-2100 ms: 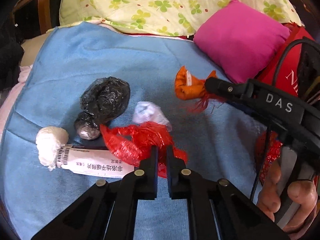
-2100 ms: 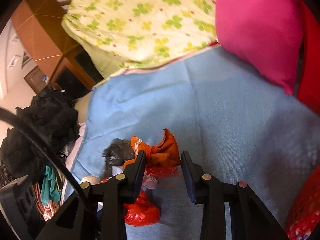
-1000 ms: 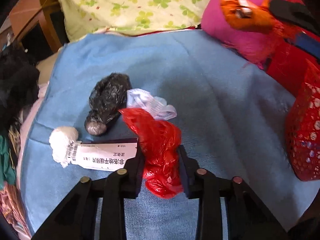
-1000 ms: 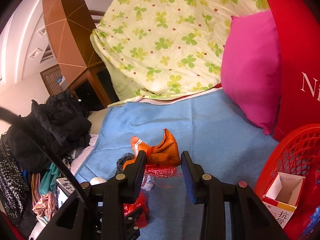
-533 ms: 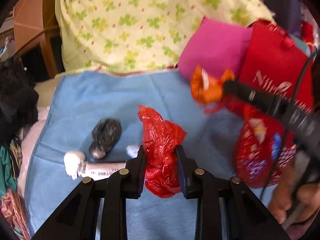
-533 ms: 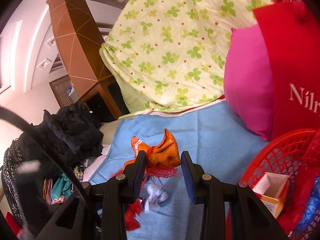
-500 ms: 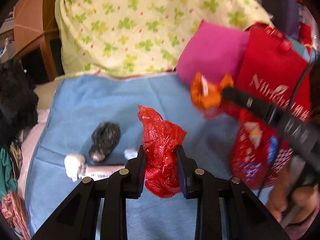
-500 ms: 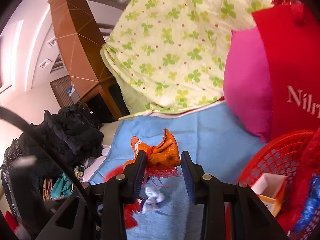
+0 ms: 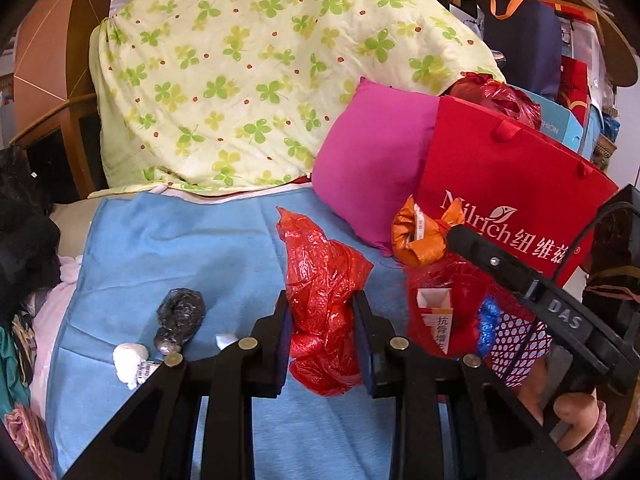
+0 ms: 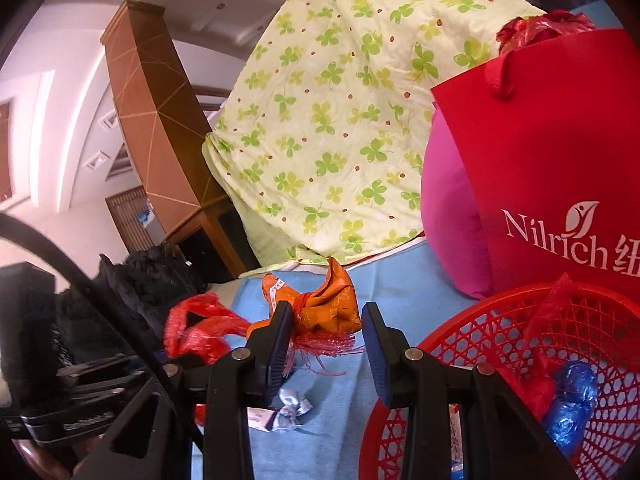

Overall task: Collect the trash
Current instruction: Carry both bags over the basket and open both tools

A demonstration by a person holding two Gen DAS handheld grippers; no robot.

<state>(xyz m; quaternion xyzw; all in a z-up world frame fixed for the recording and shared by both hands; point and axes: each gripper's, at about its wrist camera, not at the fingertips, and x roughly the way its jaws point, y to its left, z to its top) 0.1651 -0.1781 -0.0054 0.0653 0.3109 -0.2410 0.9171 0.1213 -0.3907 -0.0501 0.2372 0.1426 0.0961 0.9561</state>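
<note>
A crumpled red plastic bag (image 9: 324, 280) hangs above the blue blanket (image 9: 180, 248), and my left gripper (image 9: 320, 304) is shut on it. My right gripper (image 10: 326, 316) is shut on an orange pouch with a red fringe (image 10: 324, 308). In the left wrist view that pouch (image 9: 420, 236) hangs over the near edge of the red mesh basket (image 9: 516, 344). The basket (image 10: 500, 320) holds a white box, a blue wrapper and red netting. A black bag (image 9: 180, 316), a white wad (image 9: 128, 360) and a crumpled white wrapper (image 10: 292, 404) lie on the blanket.
A pink cushion (image 9: 372, 160) and a red paper carrier bag (image 9: 520, 184) stand behind the basket on the right. A clover-print quilt (image 9: 240, 80) is piled at the back. Dark clothes (image 9: 24, 240) are heaped off the blanket's left edge.
My left gripper has risen with the red bag, so the trash on the blanket looks smaller. My right gripper has carried the orange pouch towards the red basket, which now fills more of its view.
</note>
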